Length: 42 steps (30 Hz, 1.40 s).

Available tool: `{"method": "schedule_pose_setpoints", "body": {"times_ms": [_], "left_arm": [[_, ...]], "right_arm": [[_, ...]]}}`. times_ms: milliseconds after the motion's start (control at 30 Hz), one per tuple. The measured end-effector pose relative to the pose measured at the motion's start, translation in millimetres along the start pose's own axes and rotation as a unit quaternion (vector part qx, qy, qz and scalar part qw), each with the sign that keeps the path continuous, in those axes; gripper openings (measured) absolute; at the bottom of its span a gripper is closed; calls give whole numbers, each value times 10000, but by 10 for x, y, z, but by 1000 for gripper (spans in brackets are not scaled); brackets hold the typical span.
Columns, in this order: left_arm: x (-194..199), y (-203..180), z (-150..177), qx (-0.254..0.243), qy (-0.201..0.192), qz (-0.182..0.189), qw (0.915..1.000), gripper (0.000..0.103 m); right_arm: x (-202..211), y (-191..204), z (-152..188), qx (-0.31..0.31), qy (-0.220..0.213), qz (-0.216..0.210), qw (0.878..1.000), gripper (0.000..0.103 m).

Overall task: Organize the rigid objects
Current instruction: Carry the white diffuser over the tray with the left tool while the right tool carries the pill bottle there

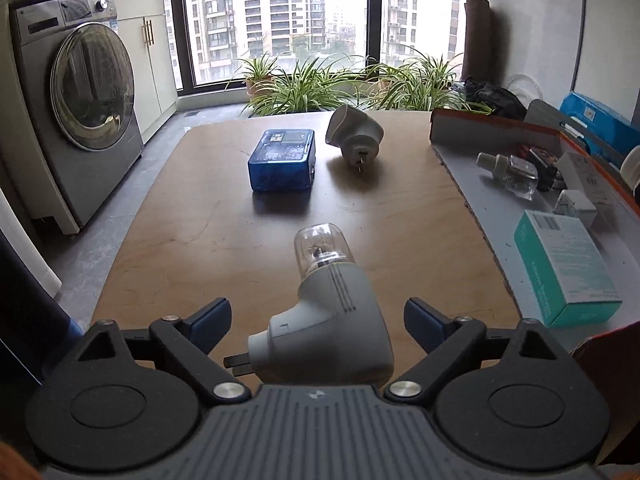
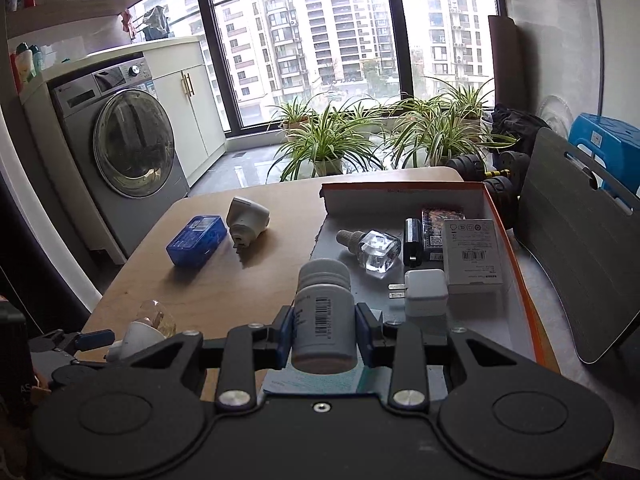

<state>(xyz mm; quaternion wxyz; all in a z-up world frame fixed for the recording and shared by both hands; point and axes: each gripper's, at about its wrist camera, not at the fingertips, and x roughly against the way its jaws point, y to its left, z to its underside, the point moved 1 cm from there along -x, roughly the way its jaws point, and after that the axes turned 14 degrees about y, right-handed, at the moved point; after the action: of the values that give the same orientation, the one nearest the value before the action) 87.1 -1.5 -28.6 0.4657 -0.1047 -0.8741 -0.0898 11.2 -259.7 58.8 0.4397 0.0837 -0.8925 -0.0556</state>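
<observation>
My left gripper [image 1: 318,318] is open, its fingers on either side of a white plug-in device with a clear bottle [image 1: 332,312] lying on the wooden table [image 1: 200,240]. My right gripper [image 2: 322,330] is shut on a white pill bottle [image 2: 323,316], held above the near end of an orange-rimmed box lid [image 2: 516,248]. The lid holds a clear glass bottle [image 2: 370,248], a white charger [image 2: 424,294], a white carton [image 2: 474,256] and a teal box [image 1: 564,264]. A blue box [image 1: 282,164] and a second white plug-in device [image 1: 354,136] lie further back on the table.
A washing machine [image 1: 80,128] stands left of the table. Potted plants [image 1: 320,88] line the window behind it. A grey chair back [image 2: 576,240] and a blue stool [image 2: 604,136] stand to the right, with dumbbells [image 2: 500,172] on the floor.
</observation>
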Motion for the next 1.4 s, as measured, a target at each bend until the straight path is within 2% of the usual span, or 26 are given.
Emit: {"method": "schedule_pose_setpoints", "body": {"times_ms": [67, 133, 200, 300, 500, 667, 933, 1233, 1400], "left_arm": [[-119, -1, -3, -163, 145, -65, 9997, 94], [-166, 31, 11, -176, 75, -4, 9998, 89], [-184, 78, -14, -60, 51, 238, 9997, 72], [-165, 48, -29, -161, 58, 270, 9995, 72], [-24, 85, 40, 322, 44, 928, 9952, 71], [176, 96, -51, 725, -122, 1513, 9858, 71], [349, -182, -291, 1004, -208, 2248, 9690, 71], [514, -865, -673, 680, -468, 2521, 9642, 71], [545, -1179, -795, 453, -548, 2521, 9651, 71]], "right_arm": [[11, 2, -1, -11, -21, -12, 10000, 40], [24, -9, -5, -35, -44, -12, 10000, 40], [36, -25, -7, -66, -67, -1, 10000, 40], [47, -48, -21, -136, -100, -2, 9999, 40], [66, -56, -51, -177, -150, -45, 9997, 40], [69, -66, -58, -194, -141, -66, 9997, 40], [142, -177, -53, -250, -264, 98, 9993, 41], [345, -522, -109, -419, -501, 482, 9967, 41], [425, -715, -129, -533, -537, 636, 9951, 40]]}}
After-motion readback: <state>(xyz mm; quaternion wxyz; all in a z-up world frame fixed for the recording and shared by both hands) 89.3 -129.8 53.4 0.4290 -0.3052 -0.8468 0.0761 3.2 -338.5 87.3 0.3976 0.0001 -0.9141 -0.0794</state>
